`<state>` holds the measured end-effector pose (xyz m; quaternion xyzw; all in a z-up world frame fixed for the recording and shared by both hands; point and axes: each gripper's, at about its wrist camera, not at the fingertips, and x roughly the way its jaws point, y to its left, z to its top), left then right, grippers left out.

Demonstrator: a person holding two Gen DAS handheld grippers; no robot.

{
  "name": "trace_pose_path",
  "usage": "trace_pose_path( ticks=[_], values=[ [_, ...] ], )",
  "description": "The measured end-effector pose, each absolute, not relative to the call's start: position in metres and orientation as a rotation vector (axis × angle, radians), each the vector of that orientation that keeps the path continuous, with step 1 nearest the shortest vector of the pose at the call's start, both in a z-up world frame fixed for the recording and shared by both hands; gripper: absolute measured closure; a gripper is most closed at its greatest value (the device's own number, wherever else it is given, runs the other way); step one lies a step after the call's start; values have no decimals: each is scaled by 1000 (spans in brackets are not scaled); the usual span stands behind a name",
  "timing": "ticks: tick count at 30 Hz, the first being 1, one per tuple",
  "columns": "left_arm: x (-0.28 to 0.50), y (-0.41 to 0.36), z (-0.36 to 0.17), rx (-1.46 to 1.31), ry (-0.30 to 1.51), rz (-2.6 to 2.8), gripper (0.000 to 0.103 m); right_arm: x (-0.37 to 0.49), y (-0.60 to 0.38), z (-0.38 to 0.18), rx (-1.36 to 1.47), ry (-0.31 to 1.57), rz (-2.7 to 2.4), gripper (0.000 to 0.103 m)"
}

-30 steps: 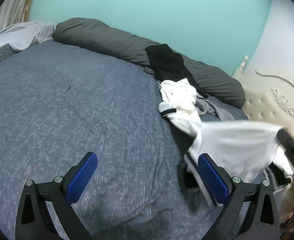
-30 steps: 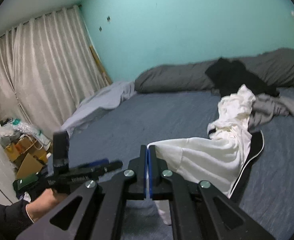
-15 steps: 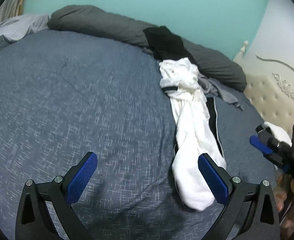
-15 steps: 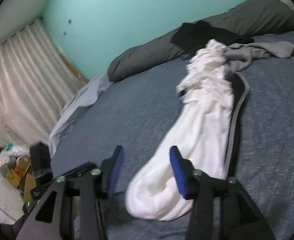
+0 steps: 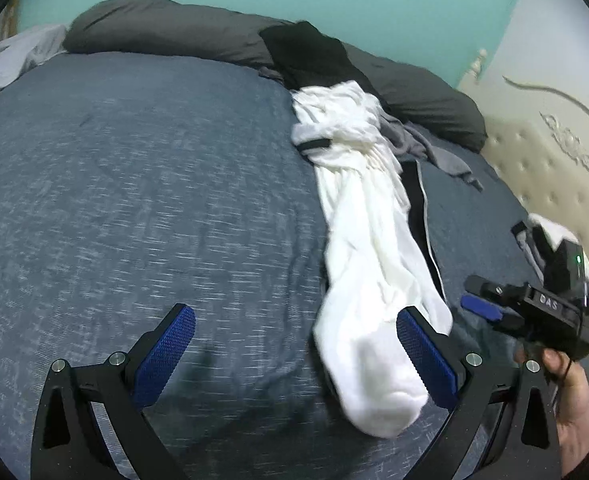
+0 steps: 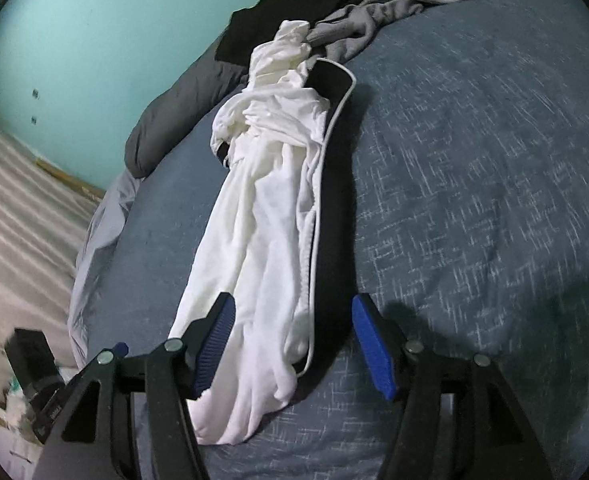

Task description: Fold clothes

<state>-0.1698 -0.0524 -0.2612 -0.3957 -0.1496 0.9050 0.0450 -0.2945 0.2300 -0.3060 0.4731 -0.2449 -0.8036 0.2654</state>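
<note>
A long white garment (image 5: 366,264) lies bunched in a strip on the blue bedspread (image 5: 134,200), its near end rounded. My left gripper (image 5: 294,356) hangs open just above the bed; the garment's near end lies beside its right finger. In the right wrist view the same white garment (image 6: 262,240) runs away from me between the fingers of my open right gripper (image 6: 294,344), untouched. A black garment with white piping (image 6: 334,208) lies under its right edge. The right gripper (image 5: 478,296) also shows at the left view's right edge, in a hand (image 5: 570,392).
A black garment (image 5: 310,56) and a grey one (image 5: 426,144) lie beyond the white one, against a long dark grey pillow (image 5: 166,28). A cream padded headboard (image 5: 554,168) stands at the right. Curtains (image 6: 14,208) hang past the bed's left side.
One second ago my right gripper was shut on the white garment and held it up. It has opened and let go; the garment now lies stretched on the bed.
</note>
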Motion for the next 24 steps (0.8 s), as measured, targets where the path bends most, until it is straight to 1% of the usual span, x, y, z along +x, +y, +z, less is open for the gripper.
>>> trace_pose_path(
  ticks=[3,5,6,8,9,10,11,12,15,20,24],
  values=[
    [-175,-39,-268,-1240,-398,2727,0,-297,225,-313,1294,-662,-2124,41],
    [-176,-36,-270,-1247,-380,2719,0,-299,221,-320,1312,-615,-2119,42],
    [-176,-35,-270,-1247,-374,2718,0,-299,221,-324,1324,-611,-2121,45],
    [-175,-33,-271,-1247,-363,2717,0,-300,221,-331,1345,-606,-2122,54],
    [-174,-32,-271,-1247,-357,2716,0,-300,223,-333,1345,-619,-2115,64],
    [-174,-31,-271,-1248,-351,2715,0,-300,225,-336,1350,-636,-2107,75],
    [-174,-31,-271,-1248,-345,2715,0,-300,227,-338,1354,-655,-2099,82],
    [-173,-30,-272,-1248,-339,2714,0,-300,229,-339,1351,-676,-2087,91],
    [-172,-27,-272,-1248,-322,2712,0,-297,227,-335,1318,-685,-2059,101],
    [-166,-35,-268,-1216,-338,2719,0,-289,217,-322,1233,-669,-2032,102],
    [-158,-48,-268,-1218,-332,2752,0,-286,220,-316,1239,-631,-2124,102]
  ],
)
